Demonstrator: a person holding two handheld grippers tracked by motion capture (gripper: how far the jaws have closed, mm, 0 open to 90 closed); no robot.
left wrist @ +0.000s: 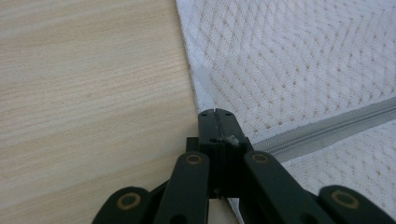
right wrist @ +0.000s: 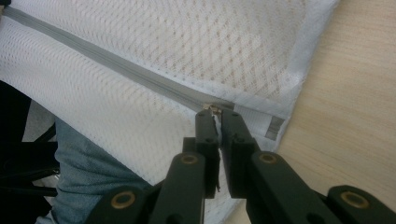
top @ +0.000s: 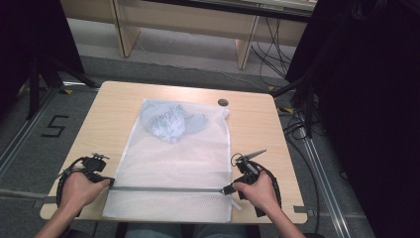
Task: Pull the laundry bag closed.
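Observation:
A white mesh bag (top: 173, 158) lies flat on the wooden table (top: 109, 114), with a pale blue garment (top: 171, 121) bunched inside its far end. A grey zipper (top: 168, 189) crosses the bag near the front edge. My left gripper (top: 110, 182) is shut on the bag's left edge where the zipper (left wrist: 327, 128) ends; in the left gripper view (left wrist: 215, 113) a scrap of white fabric shows between the jaws. My right gripper (top: 227, 189) is shut on the zipper pull (right wrist: 215, 108) at the zipper's right end, jaws (right wrist: 215, 114) pinched together.
A small dark round object (top: 223, 102) lies on the table past the bag's far right corner. The bag's front hangs over the table's near edge above the person's jeans (right wrist: 88, 172). Black curtains stand at both sides, cables trail on the floor right.

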